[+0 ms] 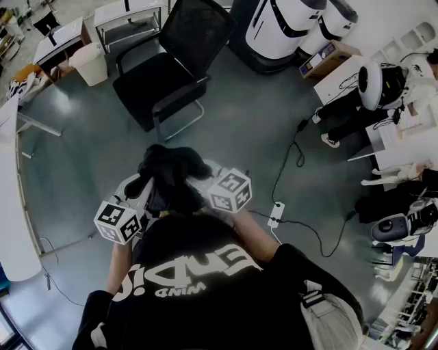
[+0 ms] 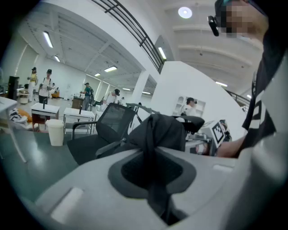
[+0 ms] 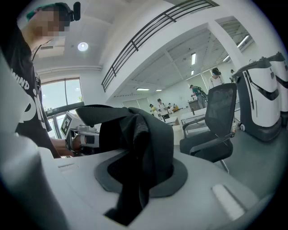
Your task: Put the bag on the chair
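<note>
A limp black bag hangs in the air between my two grippers, in front of the person's chest. My left gripper is shut on a fold of the bag, with fabric trailing down between its jaws. My right gripper is also shut on the bag, cloth pinched in its jaws. The black office chair stands empty on the floor ahead, a short way beyond the bag; it also shows in both gripper views.
A white bin and grey tables stand left of and behind the chair. Large white machines stand behind it on the right. A power strip with cables lies on the floor at right. A white desk edge runs along the left.
</note>
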{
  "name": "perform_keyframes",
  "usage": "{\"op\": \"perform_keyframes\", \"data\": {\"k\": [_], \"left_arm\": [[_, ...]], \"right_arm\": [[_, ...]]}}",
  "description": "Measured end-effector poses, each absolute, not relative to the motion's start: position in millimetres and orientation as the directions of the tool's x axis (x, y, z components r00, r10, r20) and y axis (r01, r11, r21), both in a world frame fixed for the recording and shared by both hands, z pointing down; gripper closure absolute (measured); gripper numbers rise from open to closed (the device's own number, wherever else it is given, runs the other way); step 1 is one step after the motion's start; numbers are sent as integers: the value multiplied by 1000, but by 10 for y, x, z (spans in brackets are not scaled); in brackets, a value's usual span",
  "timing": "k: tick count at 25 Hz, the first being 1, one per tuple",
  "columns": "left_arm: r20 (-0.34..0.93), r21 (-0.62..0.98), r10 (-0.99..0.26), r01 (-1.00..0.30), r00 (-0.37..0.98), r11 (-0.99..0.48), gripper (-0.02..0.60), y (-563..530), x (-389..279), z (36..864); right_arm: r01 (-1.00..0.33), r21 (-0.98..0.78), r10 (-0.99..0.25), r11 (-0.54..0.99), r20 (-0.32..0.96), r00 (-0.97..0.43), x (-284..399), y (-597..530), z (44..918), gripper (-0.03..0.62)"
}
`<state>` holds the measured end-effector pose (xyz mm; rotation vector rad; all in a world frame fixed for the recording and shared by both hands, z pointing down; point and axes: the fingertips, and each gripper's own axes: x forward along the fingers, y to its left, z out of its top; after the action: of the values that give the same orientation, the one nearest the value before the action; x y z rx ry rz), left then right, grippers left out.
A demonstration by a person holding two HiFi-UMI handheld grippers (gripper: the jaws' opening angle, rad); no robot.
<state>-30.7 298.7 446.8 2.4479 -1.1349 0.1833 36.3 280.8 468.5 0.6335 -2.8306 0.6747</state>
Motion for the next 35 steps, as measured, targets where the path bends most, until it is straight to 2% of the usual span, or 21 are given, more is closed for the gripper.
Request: {"op": "perform_keyframes", "data": {"k": [11, 23, 35], "left_arm": [[293, 357, -681, -737, 672, -574, 535, 2997, -472, 4486], [268, 351, -614, -668, 743, -656, 535, 2888, -817, 4283], [254, 368, -611, -659, 750, -656, 535, 2521, -1127, 4354]], "right_arm": [[-452, -398, -374, 798, 262, -890, 211, 2840, 4715, 514], [-517, -364, -457, 775, 242, -856, -117, 2779, 4507, 514], [-521, -390, -455, 759, 253, -854, -421, 2442, 4571, 514]]}}
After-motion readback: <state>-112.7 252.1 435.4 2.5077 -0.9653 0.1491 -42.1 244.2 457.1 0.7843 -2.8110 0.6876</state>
